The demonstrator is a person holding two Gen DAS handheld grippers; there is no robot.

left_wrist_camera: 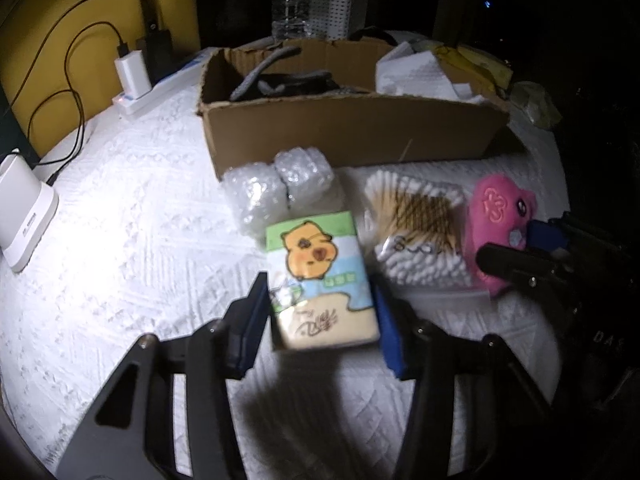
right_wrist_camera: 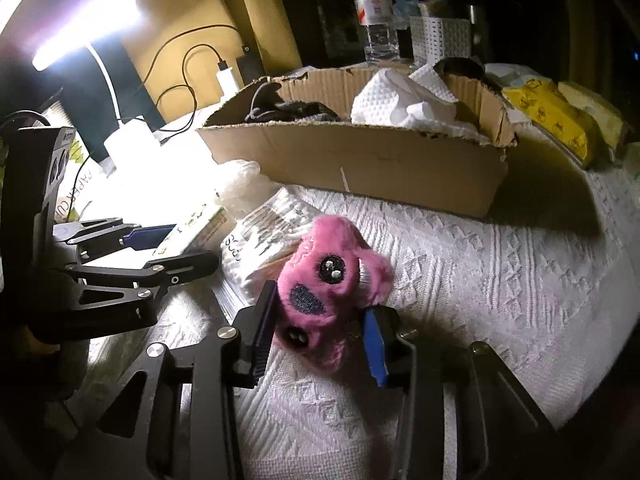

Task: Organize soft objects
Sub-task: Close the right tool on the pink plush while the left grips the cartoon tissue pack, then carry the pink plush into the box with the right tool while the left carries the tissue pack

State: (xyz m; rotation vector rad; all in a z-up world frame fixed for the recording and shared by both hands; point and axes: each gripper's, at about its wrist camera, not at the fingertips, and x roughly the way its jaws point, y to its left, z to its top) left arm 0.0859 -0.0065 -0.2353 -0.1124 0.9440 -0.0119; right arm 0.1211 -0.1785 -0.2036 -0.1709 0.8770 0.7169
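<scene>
My left gripper [left_wrist_camera: 320,304] is shut on a tissue pack [left_wrist_camera: 320,276] printed with a yellow cartoon animal, its blue pads pressing both sides. My right gripper [right_wrist_camera: 320,336] is shut on a pink plush toy [right_wrist_camera: 328,280], which also shows in the left wrist view [left_wrist_camera: 496,216] at the right. A bag of cotton swabs [left_wrist_camera: 420,224] lies between the two items; it also shows in the right wrist view [right_wrist_camera: 264,236]. A bubble-wrap bundle [left_wrist_camera: 276,188] lies just beyond the tissue pack. An open cardboard box [left_wrist_camera: 348,128] stands behind, holding dark cloth [left_wrist_camera: 280,80] and white paper towel [right_wrist_camera: 404,100].
A white quilted cloth [left_wrist_camera: 140,240] covers the table. A power strip with a charger [left_wrist_camera: 132,76] and cables lies at the back left, a white device [left_wrist_camera: 24,216] at the left edge. A water bottle [right_wrist_camera: 374,16], a white basket [right_wrist_camera: 440,38] and yellow packs [right_wrist_camera: 552,120] sit behind the box.
</scene>
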